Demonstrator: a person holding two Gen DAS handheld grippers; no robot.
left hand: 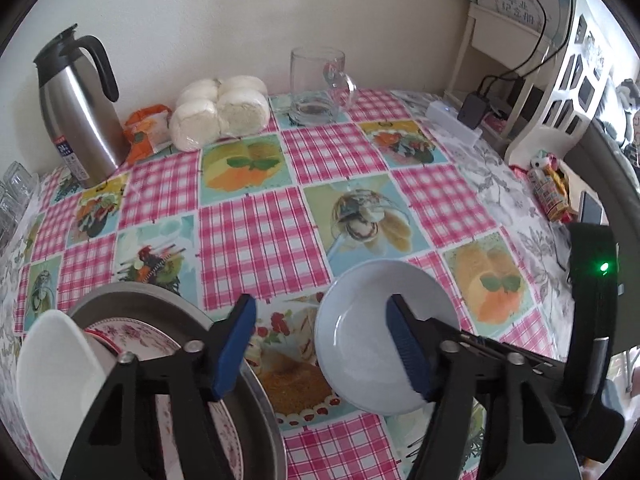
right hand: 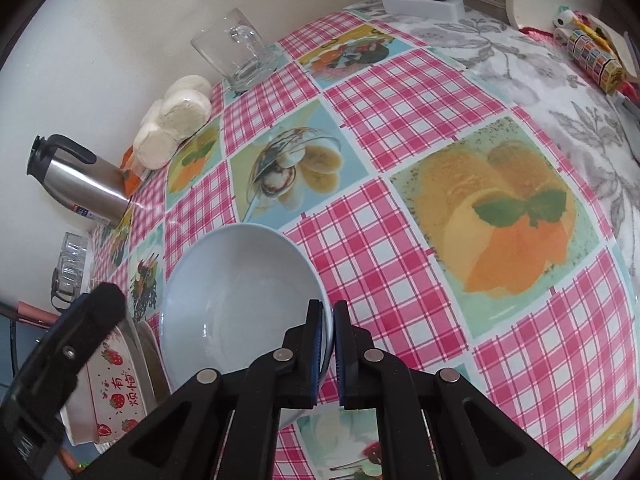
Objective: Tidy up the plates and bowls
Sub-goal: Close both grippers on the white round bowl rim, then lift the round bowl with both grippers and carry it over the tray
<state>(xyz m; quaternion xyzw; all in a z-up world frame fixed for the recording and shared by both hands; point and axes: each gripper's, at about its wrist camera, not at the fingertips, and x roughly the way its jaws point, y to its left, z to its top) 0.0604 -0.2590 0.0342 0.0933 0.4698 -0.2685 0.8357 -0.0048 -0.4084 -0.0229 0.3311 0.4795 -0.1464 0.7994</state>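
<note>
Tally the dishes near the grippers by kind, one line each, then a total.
Pale blue bowl, rim pinched by the right gripper: 1
White bowl: 1
Strawberry-print bowl: 1
Floral plate: 1
Metal tray under them: 1
Total: 5
The left gripper is open, holding nothing.

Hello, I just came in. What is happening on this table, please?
A person is sorting dishes with a handheld tool in each hand. The right tool is shut on the rim of a pale blue ceramic bowl, apparently held above the pink checked tablecloth. The left tool is open and holds nothing. Beside it, a round grey metal tray holds a floral pink-and-white plate. A steel thermos jug stands near the wall.
</note>
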